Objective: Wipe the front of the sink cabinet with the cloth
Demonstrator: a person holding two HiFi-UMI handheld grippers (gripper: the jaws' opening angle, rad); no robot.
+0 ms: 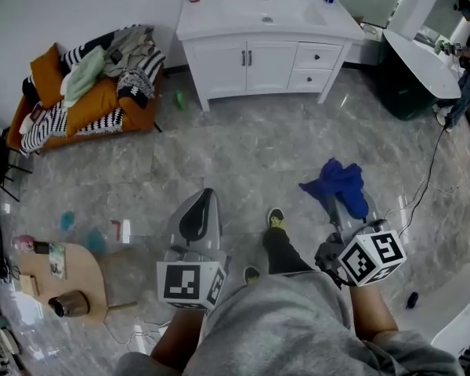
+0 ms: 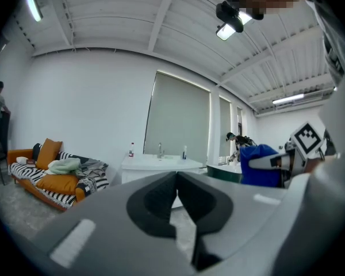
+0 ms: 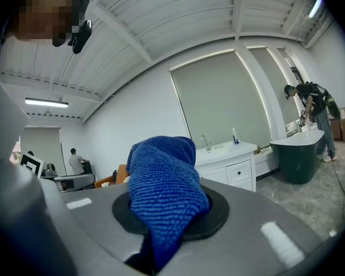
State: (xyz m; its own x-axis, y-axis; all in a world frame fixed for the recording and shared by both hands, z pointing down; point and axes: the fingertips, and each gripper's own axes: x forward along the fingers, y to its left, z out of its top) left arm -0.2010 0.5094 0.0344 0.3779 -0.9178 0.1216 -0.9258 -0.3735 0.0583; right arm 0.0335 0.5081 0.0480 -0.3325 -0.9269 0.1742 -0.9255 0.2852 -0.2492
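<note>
Cloth (image 3: 164,180) bunched, pointing forward | right hand-held gripper (image 3: 169,211) clamps it | left hand-held gripper (image 2: 176,202) closed

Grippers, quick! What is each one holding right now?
Left gripper: closed, holding nothing.
Right gripper: closed on the blue cloth.

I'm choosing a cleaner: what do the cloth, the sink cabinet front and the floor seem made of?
The cloth: likely microfibre, matte, fine knobbly weave. The sink cabinet front: smooth white painted or laminated board, satin; which is unclear. The floor: probably glossy grey marble-look tile, veined, with reflections.
</note>
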